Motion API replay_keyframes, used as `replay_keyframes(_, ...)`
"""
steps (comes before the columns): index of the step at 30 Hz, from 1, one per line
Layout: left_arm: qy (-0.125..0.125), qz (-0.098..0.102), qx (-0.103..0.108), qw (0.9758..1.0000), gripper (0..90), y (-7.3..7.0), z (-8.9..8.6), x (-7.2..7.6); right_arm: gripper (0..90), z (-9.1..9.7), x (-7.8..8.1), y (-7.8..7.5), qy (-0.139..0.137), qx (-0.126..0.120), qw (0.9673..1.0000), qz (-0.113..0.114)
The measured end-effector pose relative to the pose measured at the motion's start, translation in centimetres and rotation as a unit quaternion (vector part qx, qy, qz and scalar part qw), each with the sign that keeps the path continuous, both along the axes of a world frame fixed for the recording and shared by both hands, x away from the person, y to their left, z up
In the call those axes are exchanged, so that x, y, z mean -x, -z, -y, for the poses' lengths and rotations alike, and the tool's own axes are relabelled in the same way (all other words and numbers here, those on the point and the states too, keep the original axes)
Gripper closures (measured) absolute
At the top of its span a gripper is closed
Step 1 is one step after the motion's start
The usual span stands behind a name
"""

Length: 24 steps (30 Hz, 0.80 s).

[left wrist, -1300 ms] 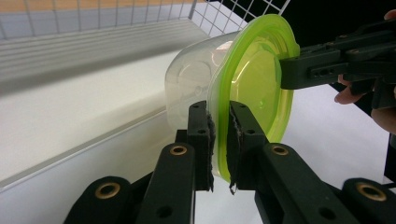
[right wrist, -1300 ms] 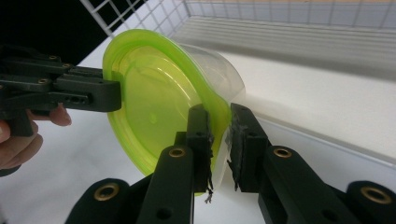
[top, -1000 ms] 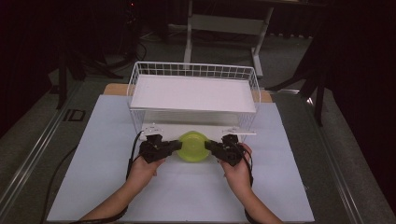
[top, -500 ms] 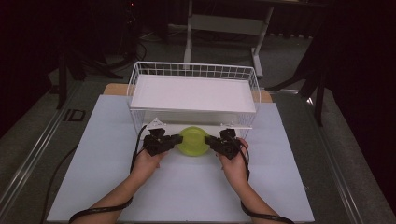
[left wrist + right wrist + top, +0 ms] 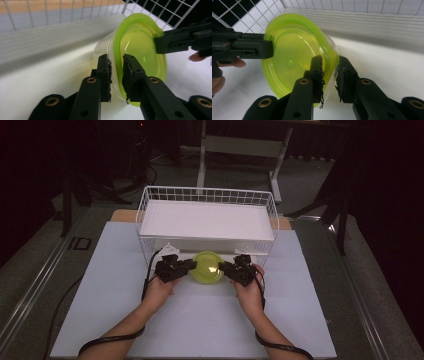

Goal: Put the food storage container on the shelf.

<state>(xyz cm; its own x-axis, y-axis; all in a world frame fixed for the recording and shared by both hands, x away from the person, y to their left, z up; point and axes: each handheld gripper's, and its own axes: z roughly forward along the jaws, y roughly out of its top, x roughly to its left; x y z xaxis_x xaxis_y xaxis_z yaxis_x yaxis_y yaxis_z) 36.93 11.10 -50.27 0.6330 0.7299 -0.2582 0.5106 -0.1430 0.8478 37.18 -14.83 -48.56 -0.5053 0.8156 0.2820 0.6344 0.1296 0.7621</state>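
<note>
A round clear container with a green lid (image 5: 207, 266) is held tipped on its side just in front of the white wire basket (image 5: 207, 195). My left gripper (image 5: 192, 265) is shut on its left rim and my right gripper (image 5: 223, 266) on its right rim. In the left gripper view the jaws (image 5: 116, 60) pinch the lid's edge (image 5: 140, 47), with the other gripper (image 5: 172, 41) on the far side. From the right gripper (image 5: 329, 62) I see the lid's green face (image 5: 292, 50) and the left gripper (image 5: 254, 48) across it.
The basket stands at the table's far middle with a white board (image 5: 207, 220) lying on it. A pale mat (image 5: 200, 320) covers the table around both hands. A desk frame (image 5: 240, 150) and dark stands are on the floor beyond.
Both grippers have carried the container forward, away from the person, up to the basket's front wall. The lid now faces more toward the camera.
</note>
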Motion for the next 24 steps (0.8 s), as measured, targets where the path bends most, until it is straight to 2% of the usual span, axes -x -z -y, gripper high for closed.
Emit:
replay_keyframes(3, -0.013, 0.009, -0.004, 0.9999, 71.1, 0.2, 0.0, -0.3, 70.6, -0.2, -0.1, 0.1, 0.003, 0.008, 0.9999, 0.013)
replay_keyframes(6, -0.024, 0.002, 0.002, 0.9997, 59.7, 0.4, -0.2, -0.8, 67.3, -0.3, -0.3, 0.3, 0.01, 0.01, 0.9997, 0.021)
replay_keyframes(9, -0.03, 0.009, -0.008, 0.9995, 58.8, 0.3, 0.0, -0.9, 64.3, -0.2, -0.6, 0.5, 0.012, 0.003, 0.9996, 0.027)
replay_keyframes(12, -0.032, 0.015, -0.011, 0.9993, 56.2, 0.3, 0.3, -1.1, 61.4, -0.4, -0.8, 0.4, 0.017, 0.023, 0.9987, 0.043)
replay_keyframes(14, -0.033, 0.018, -0.01, 0.9992, 54.9, 0.3, 0.4, -1.2, 59.0, -0.5, -0.9, 0.4, 0.02, 0.024, 0.9984, 0.047)
replay_keyframes(18, -0.037, 0.016, -0.001, 0.9992, 50.9, 0.3, 0.5, -1.2, 54.7, -0.8, -0.9, 0.4, 0.022, 0.029, 0.9977, 0.057)
replay_keyframes(22, -0.037, 0.029, 0.007, 0.9989, 48.3, 0.2, 0.4, -0.8, 49.3, -0.8, -0.5, 0.1, 0.018, 0.027, 0.9966, 0.076)
replay_keyframes(24, -0.034, 0.024, 0.017, 0.999, 48.3, 0.0, 0.1, -0.6, 48.6, -0.8, -0.1, -0.2, 0.017, 0.023, 0.9963, 0.081)
